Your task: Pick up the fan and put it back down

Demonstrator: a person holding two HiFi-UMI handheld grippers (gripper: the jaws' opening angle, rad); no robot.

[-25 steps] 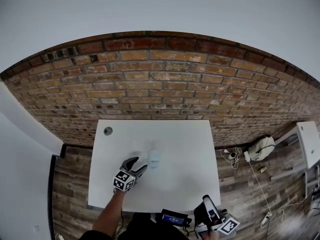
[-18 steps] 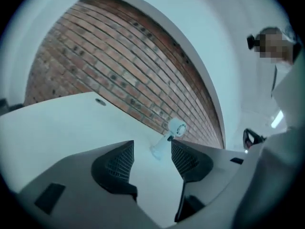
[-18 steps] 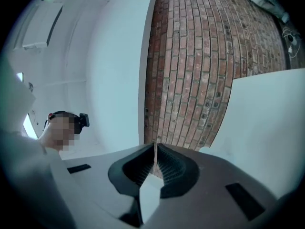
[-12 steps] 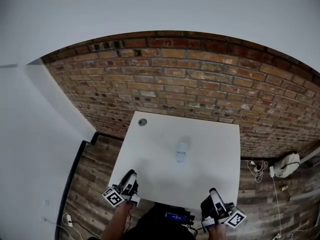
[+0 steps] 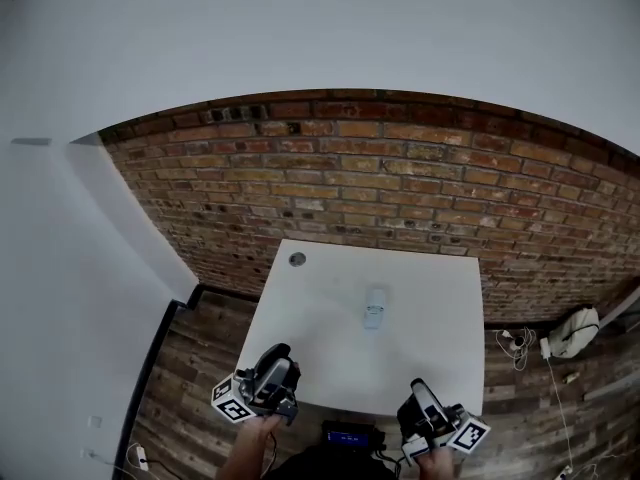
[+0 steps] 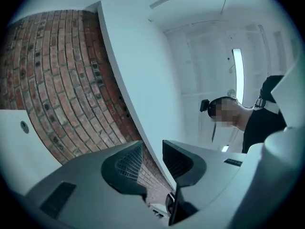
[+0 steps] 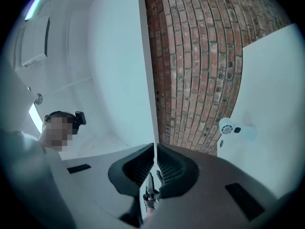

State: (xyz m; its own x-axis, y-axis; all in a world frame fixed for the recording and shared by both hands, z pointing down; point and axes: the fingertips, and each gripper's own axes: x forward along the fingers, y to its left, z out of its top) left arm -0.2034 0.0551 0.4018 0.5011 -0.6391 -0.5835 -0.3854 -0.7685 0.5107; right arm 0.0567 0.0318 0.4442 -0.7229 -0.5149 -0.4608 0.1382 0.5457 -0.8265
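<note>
Put-down looks done: the fan (image 5: 375, 309) is being left on the table (image 5: 430, 348), clear of both tools.

Against a second ago, the left hand-held gripper (image 5: 278, 360) is being pulled back from beside the fan to the table's near edge, its jaws closing with nothing between them (a narrow gap is showing). The right hand-held gripper (image 5: 418, 396) is being held at the near edge, jaws pressed together, empty. The fan is sitting well apart from every table edge, with bare top all round; the brick wall (image 5: 400, 188) is bounding the far edge and the wooden floor (image 5: 190, 368) is lying open at the sides.
</note>
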